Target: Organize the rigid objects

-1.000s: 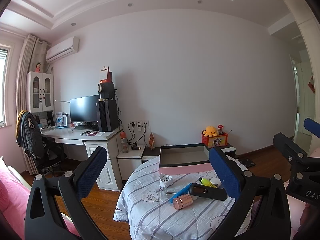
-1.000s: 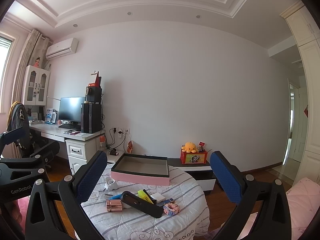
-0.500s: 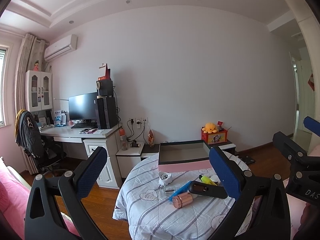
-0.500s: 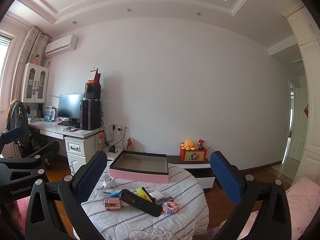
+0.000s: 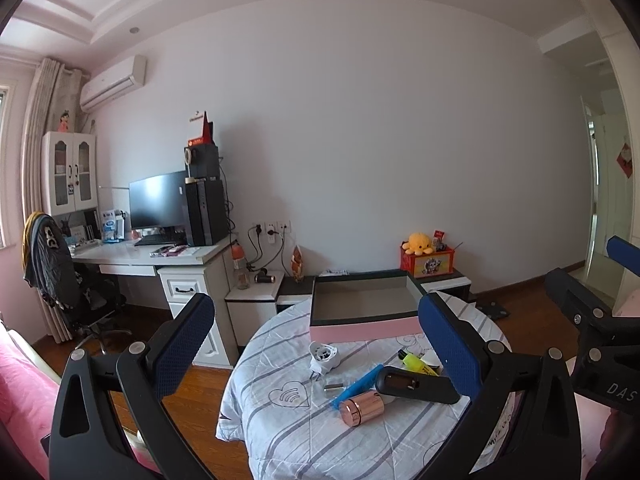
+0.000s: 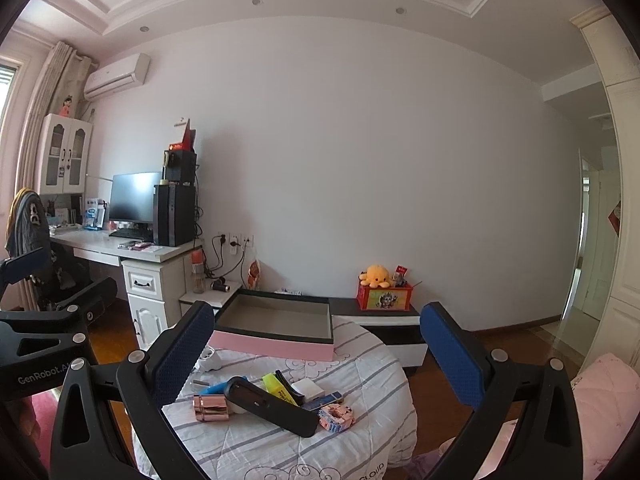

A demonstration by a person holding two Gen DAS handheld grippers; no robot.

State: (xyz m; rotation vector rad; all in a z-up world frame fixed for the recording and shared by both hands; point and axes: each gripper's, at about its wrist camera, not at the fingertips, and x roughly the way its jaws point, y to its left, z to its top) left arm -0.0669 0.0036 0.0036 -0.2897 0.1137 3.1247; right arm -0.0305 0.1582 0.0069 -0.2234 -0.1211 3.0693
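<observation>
A round table with a striped cloth carries a pink open box at its far side. In front of the box lie a black remote-like device, a rose-gold cylinder, a blue pen, a yellow highlighter, a white plug, a white block and a small pink toy. My left gripper and right gripper are open, empty and held above the table's near side.
A white desk with monitor and computer tower stands at the left, with a chair beside it. A low cabinet with a red box and yellow plush stands behind the table. A pink bed edge is at the lower left.
Both views have shifted slightly closer to the table and tilted down a little. Both grippers stay open; nothing on the table has moved.
</observation>
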